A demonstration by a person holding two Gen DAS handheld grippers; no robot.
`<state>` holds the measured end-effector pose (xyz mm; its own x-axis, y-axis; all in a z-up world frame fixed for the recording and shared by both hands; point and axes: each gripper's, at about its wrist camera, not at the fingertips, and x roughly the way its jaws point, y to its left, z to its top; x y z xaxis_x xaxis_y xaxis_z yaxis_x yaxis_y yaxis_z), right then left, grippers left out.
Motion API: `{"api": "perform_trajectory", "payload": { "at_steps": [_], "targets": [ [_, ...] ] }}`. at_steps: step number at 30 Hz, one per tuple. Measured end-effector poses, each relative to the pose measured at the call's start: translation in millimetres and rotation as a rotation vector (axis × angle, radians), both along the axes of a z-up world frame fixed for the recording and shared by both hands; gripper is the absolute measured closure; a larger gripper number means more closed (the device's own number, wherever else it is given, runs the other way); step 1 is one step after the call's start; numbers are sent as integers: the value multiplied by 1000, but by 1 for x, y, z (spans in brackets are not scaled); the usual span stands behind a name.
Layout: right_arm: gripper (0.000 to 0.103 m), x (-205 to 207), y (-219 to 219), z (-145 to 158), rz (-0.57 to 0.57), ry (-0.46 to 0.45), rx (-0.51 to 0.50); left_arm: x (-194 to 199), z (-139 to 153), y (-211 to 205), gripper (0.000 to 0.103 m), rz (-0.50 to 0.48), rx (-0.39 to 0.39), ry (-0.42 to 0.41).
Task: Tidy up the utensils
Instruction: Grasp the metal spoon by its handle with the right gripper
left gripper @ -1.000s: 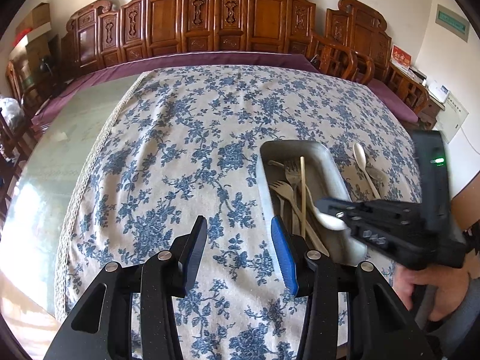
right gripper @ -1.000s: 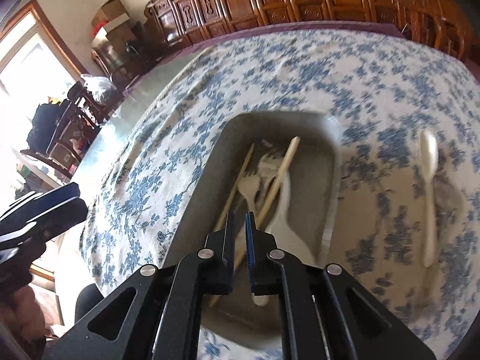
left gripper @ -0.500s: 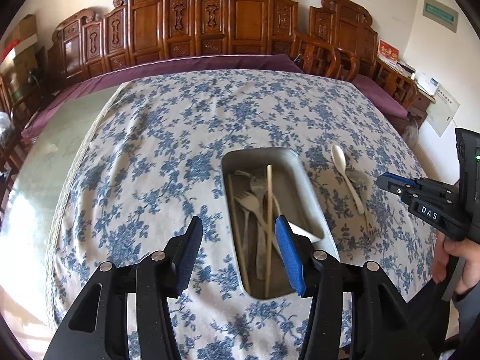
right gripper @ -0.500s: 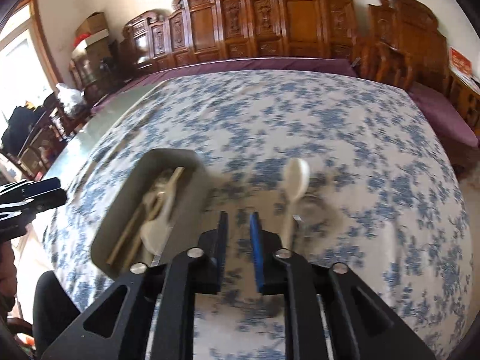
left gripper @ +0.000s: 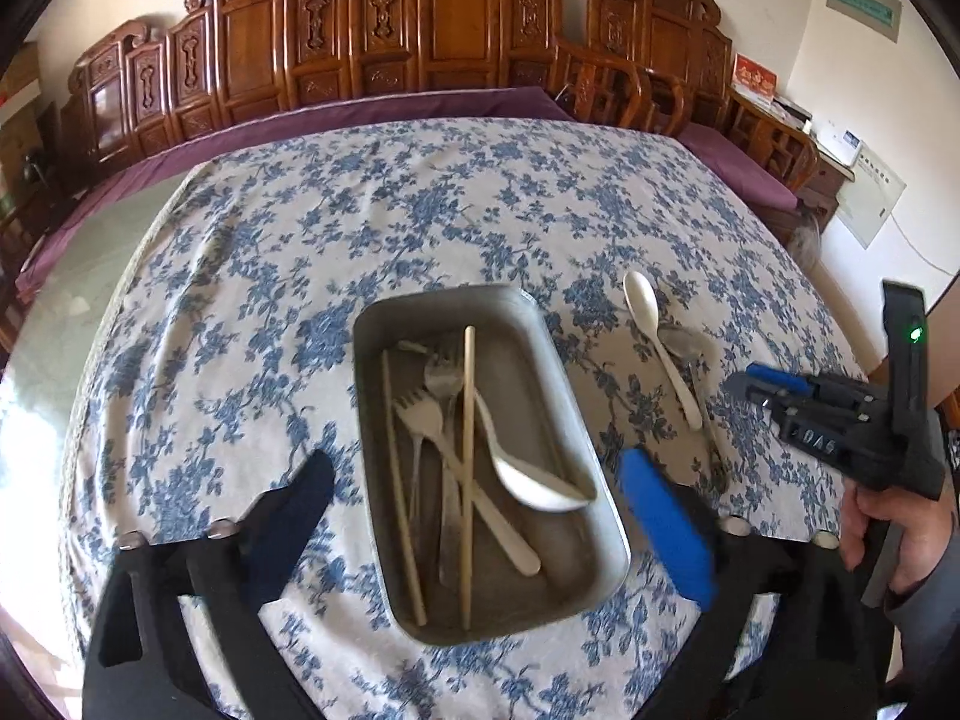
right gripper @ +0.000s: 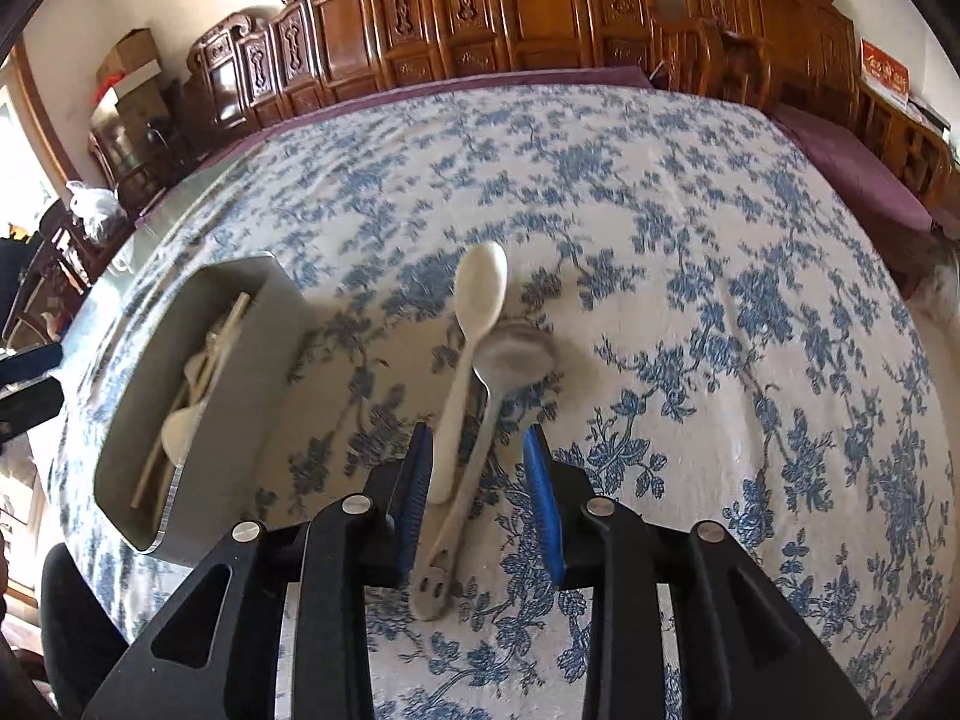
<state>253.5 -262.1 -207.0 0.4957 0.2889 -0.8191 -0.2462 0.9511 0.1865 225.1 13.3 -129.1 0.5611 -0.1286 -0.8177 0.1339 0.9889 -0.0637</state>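
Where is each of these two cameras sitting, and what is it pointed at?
Left wrist: rides the left gripper, looking down at the tray; its wide-open fingers show, plus the right gripper and hand.
Right wrist: rides the right gripper, looking down at two spoons lying loose between its open fingers.
Shared: tray, spoons, tablecloth, chairs.

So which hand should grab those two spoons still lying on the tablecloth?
Right. The right gripper is open with the white spoon and metal spoon handles between its jaws. The left gripper straddles the tray.
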Motion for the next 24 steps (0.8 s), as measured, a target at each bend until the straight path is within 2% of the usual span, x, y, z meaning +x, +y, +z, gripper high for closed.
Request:
{"api": "perform_trajectory", "payload": {
  "at_steps": [8, 16, 22, 24],
  "targets": [
    [69, 17, 3, -21, -2, 37, 3, 18, -8, -21, 9, -29, 1, 9],
    [69, 36, 8, -35, -11, 63, -40, 38, -19, -38, 9, -38, -7, 30],
    [74, 31, 7, -36, 28, 45, -91, 51, -23, -49, 9, -50, -6, 33],
    [82, 29, 5, -36, 31, 47, -103, 55, -25, -53, 9, -53, -8, 35]
  ]
}}
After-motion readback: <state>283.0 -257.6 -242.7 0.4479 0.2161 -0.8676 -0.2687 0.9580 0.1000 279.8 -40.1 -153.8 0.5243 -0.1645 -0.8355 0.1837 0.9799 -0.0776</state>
